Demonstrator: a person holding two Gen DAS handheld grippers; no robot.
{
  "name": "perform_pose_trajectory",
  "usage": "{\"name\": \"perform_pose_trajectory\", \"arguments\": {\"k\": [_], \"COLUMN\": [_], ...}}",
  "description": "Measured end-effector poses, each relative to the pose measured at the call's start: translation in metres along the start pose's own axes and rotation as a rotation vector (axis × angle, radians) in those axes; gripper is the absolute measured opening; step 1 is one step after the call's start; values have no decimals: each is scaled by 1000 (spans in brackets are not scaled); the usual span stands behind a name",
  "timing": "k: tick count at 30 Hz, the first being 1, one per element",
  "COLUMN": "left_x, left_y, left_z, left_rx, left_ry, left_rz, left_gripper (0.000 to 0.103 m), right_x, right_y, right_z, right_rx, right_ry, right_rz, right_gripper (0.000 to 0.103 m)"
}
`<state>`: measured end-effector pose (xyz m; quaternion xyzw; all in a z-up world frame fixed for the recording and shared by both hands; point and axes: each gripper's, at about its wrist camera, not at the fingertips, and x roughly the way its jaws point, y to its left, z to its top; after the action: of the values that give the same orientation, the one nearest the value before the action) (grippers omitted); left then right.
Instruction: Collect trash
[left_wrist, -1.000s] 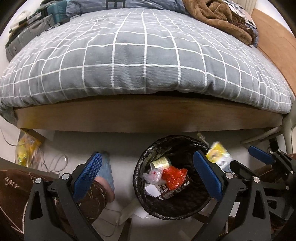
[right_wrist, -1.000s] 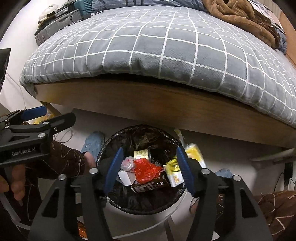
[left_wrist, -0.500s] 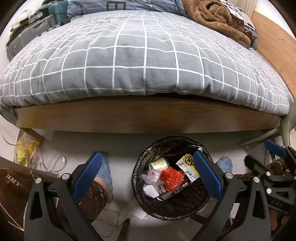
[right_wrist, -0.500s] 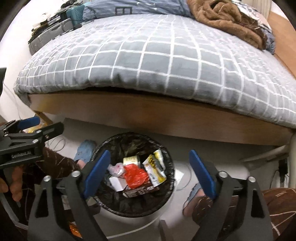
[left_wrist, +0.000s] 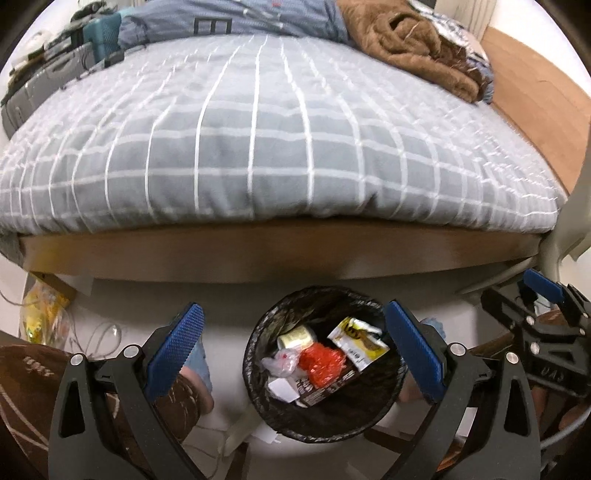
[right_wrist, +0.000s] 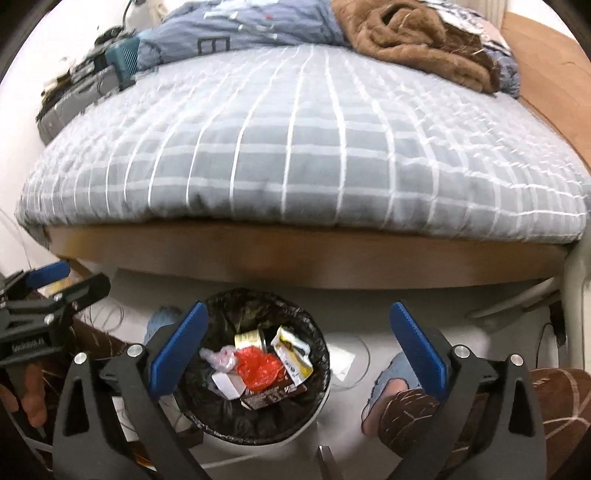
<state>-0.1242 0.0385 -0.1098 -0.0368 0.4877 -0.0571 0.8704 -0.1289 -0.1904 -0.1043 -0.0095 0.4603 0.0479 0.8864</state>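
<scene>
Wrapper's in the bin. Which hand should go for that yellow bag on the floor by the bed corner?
Left, probably. The yellow bag lies left of the bin, nearer the left gripper, which is open and empty. The right gripper, whose empty jaws have just been opening, would have to cross over.

A round bin (left_wrist: 325, 424) lined with a black bag is standing upright on the pale floor, just in front of the bed frame. Inside, trash is lying in a loose heap: a yellow and white wrapper (left_wrist: 360, 341) is leaning against the far right side, a crumpled red bag (left_wrist: 321, 363) is sitting mid-heap, a clear bag (left_wrist: 282, 363) (knotted, it seems) is lying to its left, a yellow tub (left_wrist: 295, 338) behind, and a dark carton (left_wrist: 325, 391) and a white card (left_wrist: 283, 389) in front.
</scene>
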Motion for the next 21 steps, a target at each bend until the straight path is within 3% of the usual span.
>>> {"name": "perform_pose_trajectory", "arguments": {"k": [13, 21], "left_x": [-106, -156], "left_y": [-51, -55], "left_z": [13, 10], "left_rx": [95, 82], "left_ry": [-154, -207], "left_rz": [-34, -16], "left_gripper": [97, 97], "right_x": [-115, -167], "right_y": [-19, -18], "right_z": [15, 18], "right_rx": [50, 62], "right_ry": [-156, -225], "right_rz": [-64, -70], "right_gripper": [95, 95]}}
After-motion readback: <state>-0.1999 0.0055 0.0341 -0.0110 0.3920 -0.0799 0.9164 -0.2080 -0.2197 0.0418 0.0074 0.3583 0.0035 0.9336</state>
